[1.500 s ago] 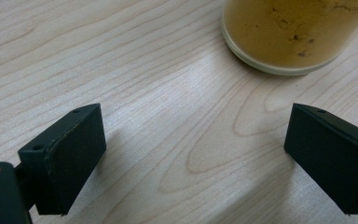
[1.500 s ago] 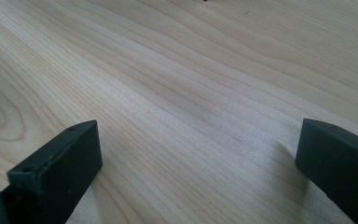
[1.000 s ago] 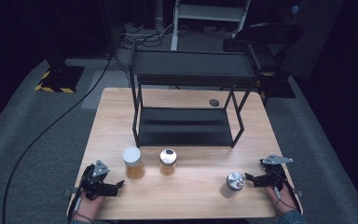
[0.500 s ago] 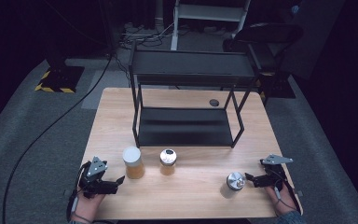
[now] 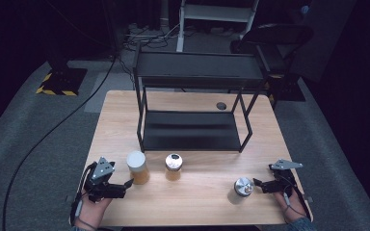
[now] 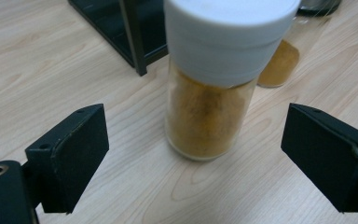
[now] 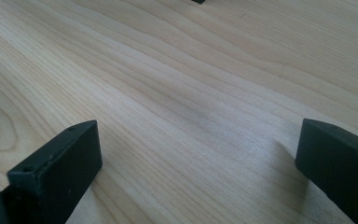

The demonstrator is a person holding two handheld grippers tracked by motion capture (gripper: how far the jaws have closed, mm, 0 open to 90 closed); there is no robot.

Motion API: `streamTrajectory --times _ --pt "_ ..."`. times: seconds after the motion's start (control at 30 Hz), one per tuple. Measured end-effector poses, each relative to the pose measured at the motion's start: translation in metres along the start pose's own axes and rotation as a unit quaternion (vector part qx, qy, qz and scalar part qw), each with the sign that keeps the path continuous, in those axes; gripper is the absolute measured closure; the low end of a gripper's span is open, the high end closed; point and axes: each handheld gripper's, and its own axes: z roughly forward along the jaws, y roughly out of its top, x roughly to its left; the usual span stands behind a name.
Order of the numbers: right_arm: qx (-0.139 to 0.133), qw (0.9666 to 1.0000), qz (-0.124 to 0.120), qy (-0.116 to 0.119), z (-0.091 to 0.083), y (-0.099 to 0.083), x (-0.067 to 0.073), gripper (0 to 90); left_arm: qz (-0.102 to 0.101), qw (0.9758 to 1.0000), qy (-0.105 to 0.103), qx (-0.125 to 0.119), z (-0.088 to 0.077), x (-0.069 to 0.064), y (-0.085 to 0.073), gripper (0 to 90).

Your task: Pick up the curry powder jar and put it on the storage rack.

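A glass jar with a white lid (image 5: 137,166) and orange-brown powder inside stands near the table's front left. My left gripper (image 5: 128,184) is just left of it, open. In the left gripper view the white-lidded jar (image 6: 209,98) stands a little ahead of the wide-apart jaws, untouched. A shorter jar with a dark-centred lid (image 5: 173,165) stands to its right. A small jar with a silver lid (image 5: 244,186) sits at the front right. My right gripper (image 5: 258,184) is open just right of it, and in the right gripper view it (image 7: 196,158) has bare wood between its jaws.
A black two-tier metal rack (image 5: 192,113) stands across the middle of the wooden table (image 5: 197,211), with one leg (image 6: 133,37) close behind the white-lidded jar. A small dark disc (image 5: 220,105) lies behind the rack. Dark floor and cables surround the table.
My left gripper has lifted a little beside the white-lidded jar, jaws still apart. The right gripper and the jars have not moved.
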Motion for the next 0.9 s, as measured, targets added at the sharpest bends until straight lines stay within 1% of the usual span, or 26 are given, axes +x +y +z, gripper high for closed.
streamTrajectory --times 0.1,0.13,0.2,0.23,0.27,0.37,0.6,0.9 --pt "0.0 1.0 0.0 0.0 0.0 0.0 0.0 0.1 0.003 1.0 -0.007 -0.002 0.001 -0.001 0.007 7.4" --pt "0.0 1.0 0.0 0.0 0.0 0.0 0.0 0.1 0.003 1.0 -0.007 -0.002 0.001 -0.001 0.007 7.5" --pt "0.0 1.0 0.0 0.0 0.0 0.0 0.0 0.1 0.005 1.0 -0.007 -0.001 0.001 -0.001 0.011 7.5" --pt "0.0 1.0 0.0 0.0 0.0 0.0 0.0 0.1 0.01 0.9999 -0.007 0.001 0.001 -0.002 0.016 7.5" --pt "0.0 1.0 0.0 0.0 0.0 0.0 0.0 0.1 0.01 0.9999 -0.007 0.001 0.001 -0.002 0.016 7.5" --pt "0.0 1.0 0.0 0.0 0.0 0.0 0.0 0.1 0.015 0.9998 -0.011 0.001 0.003 -0.001 0.021 7.5" --pt "0.0 1.0 0.001 -0.001 0.0 0.0 0.0 0.1 0.01 0.9998 -0.017 -0.002 0.007 0.001 0.026 7.5" --pt "0.0 1.0 0.001 -0.002 0.0 0.0 0.001 0.2 0.007 0.9997 -0.024 -0.005 0.013 0.004 0.036 9.2"
